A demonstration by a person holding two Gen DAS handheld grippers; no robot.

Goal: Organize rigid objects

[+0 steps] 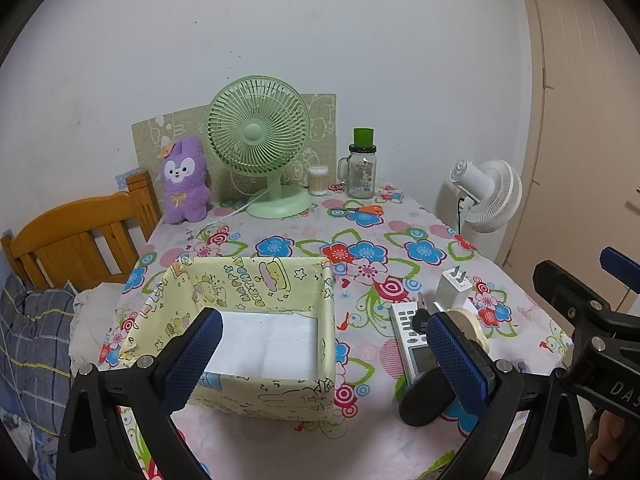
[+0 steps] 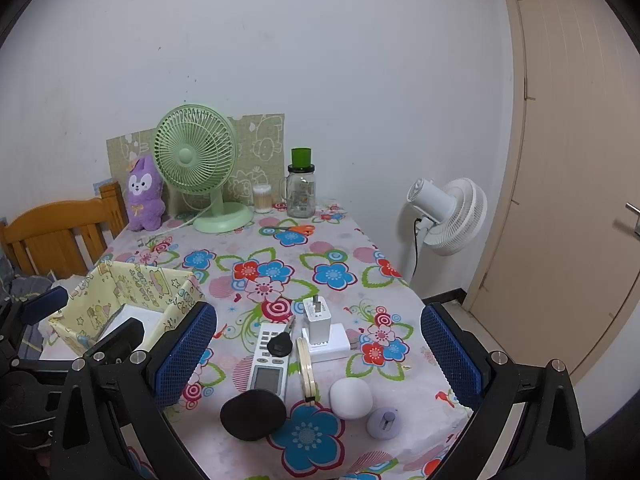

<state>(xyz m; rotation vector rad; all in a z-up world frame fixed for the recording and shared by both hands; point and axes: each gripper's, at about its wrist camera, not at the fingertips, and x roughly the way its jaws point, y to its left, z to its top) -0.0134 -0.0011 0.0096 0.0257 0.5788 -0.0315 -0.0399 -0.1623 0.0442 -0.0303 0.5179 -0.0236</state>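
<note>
A yellow cartoon-print box (image 1: 256,280) (image 2: 132,284) with a white bottom sits on the floral table, empty inside. My left gripper (image 1: 324,356) is open over the box's near right corner. Right of the box lie a white remote (image 2: 269,360) (image 1: 410,340), a black key fob (image 2: 279,345), two white chargers (image 2: 318,314) (image 1: 454,286), cream rings (image 2: 307,368), a black oval case (image 2: 253,414) (image 1: 428,398), a white round case (image 2: 351,398) and a lilac disc (image 2: 383,423). My right gripper (image 2: 318,356) is open and empty above these items.
At the table's back stand a green fan (image 1: 260,144), a purple plush (image 1: 185,180), a cotton swab jar (image 1: 319,180), a glass jar with green lid (image 1: 362,168) and orange scissors (image 1: 360,210). A wooden bed frame (image 1: 72,232) is left; a white floor fan (image 2: 448,216) and door (image 2: 580,160) are right.
</note>
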